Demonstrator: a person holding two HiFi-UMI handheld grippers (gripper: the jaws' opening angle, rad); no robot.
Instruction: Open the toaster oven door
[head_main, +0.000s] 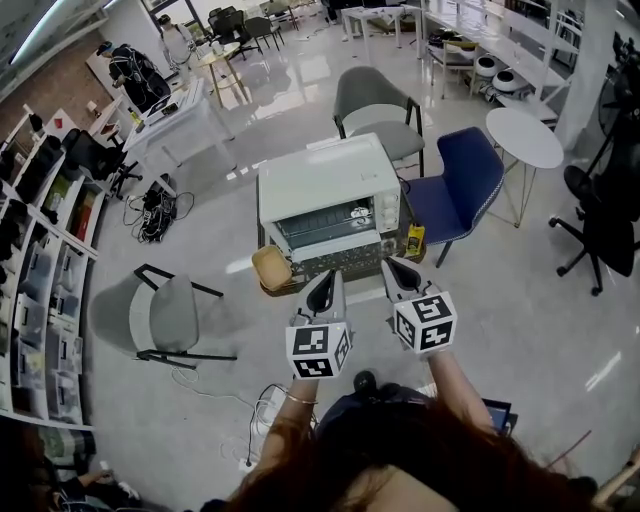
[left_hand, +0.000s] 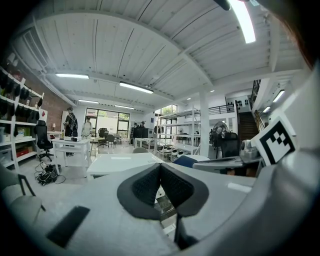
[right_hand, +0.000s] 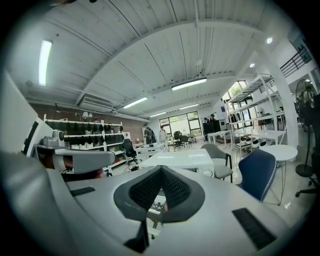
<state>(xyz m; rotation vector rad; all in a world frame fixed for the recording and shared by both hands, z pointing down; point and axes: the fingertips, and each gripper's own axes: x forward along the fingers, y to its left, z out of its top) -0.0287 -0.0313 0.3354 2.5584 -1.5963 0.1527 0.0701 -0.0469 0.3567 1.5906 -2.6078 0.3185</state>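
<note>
Left gripper (head_main: 325, 285) and right gripper (head_main: 397, 268), centre frame below the toaster oven (head_main: 325, 180): jaws together, empty. Risk: unopened, they may skid off the door (head_main: 328, 228), whose handle is indistinct.

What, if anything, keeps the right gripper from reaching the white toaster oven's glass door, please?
Likely yes: the right gripper faces the glass door with nothing between; the wooden bowl sits leftward.

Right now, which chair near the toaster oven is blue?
The padded blue chair at the white toaster oven's knob side, by the round white table; the rear chair and left chair are grey.
</note>
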